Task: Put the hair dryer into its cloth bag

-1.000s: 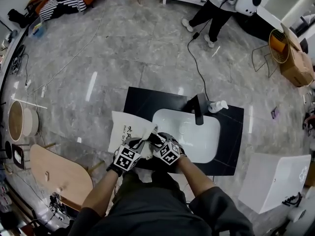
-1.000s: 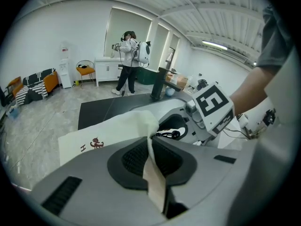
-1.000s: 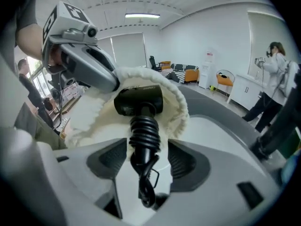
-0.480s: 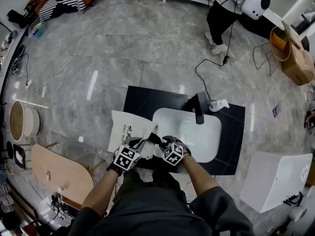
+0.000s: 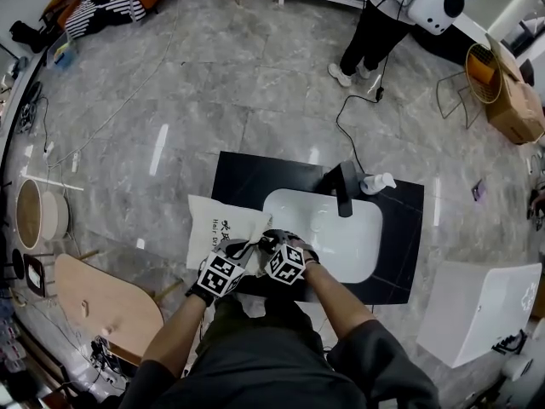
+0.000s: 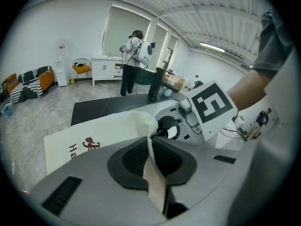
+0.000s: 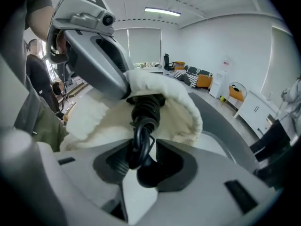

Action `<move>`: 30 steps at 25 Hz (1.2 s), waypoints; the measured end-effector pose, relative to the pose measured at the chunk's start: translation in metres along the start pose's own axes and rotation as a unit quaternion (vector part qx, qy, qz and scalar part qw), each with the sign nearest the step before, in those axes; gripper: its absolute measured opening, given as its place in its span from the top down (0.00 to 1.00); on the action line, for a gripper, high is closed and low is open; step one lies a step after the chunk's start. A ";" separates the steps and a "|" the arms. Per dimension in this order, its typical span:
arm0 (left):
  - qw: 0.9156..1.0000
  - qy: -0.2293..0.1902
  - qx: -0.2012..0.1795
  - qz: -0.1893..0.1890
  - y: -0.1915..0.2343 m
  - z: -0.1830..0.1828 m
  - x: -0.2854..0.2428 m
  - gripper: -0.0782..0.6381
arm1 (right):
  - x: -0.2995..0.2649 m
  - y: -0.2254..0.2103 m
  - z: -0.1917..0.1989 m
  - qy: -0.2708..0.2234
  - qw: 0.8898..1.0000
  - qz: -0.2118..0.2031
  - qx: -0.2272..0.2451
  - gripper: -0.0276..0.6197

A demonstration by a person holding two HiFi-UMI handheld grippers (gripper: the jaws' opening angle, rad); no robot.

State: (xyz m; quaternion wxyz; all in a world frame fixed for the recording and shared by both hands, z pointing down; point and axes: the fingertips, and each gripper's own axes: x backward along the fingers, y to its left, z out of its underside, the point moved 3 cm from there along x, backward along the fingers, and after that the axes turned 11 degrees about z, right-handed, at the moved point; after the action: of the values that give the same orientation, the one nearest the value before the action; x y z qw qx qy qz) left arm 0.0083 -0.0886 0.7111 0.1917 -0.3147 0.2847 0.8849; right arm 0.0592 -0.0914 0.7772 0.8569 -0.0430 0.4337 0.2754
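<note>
L gripper (image 6: pixel 151 150) was clamped tight on a fold of the cloth bag (image 5: pixel 213 224) at its mouth, w/ a strip of cream cloth running down btwn the pads. R gripper (image 7: pixel 143 154) sat just beside it, tips almost nose to nose. Its jaws were closing round the black cord (image 7: pixel 140 140), the looped cord lying btwn the pads and pressed by them. Hair dryer (image 7: pixel 146 105) showed only its ribbed black neck, poking out of the bag's open mouth. The rest was hidden by cloth, so can't tell how far in it sat. Cord ran from that neck straight down into the R jaws. Bag lay on the black counter (image 5: pixel 247 177) at its left side, printed side up, w/ the mouth end pulled up toward the grippers and the bag's right edge just beside the white sink (image 5: pixel 353 250). Both grippers hung over the counter's near edge, by the sink's near-left corner. Black faucet (image 5: pixel 347 186) stood at the sink's far rim, w/ a white bottle (image 5: pixel 377 182) just right of it. In the bkgd a person (image 5: pixel 370 24) stood well apart on the grey stone floor (image 5: pixel 213 100), w/ a dark cable (image 5: pixel 339 118) trailing across the floor toward the counter.
</note>
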 end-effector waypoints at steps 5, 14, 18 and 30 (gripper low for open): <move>1.000 -0.001 -0.002 0.014 -0.004 -0.002 -0.003 0.85 | -0.019 0.005 -0.028 -0.024 1.000 -0.005 0.016 0.75; 1.000 0.000 0.006 0.016 -0.004 0.002 -0.008 0.85 | -0.036 0.003 -0.020 -0.023 1.000 0.008 -0.007 0.71; 1.000 -0.002 0.014 0.012 -0.002 0.003 -0.009 0.84 | -0.020 -0.005 -0.014 -0.031 0.999 0.013 -0.010 0.67; 0.996 0.023 0.054 0.060 -0.019 0.034 -0.053 0.68 | 0.063 -0.023 0.071 0.023 0.987 0.087 -0.131 0.67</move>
State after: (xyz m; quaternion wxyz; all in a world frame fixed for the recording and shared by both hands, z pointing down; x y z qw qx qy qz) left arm 0.0413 -0.0610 0.7607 0.1484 -0.3064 0.3550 0.8707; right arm 0.1515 -0.0612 0.7688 0.8064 -0.1236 0.4154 0.4024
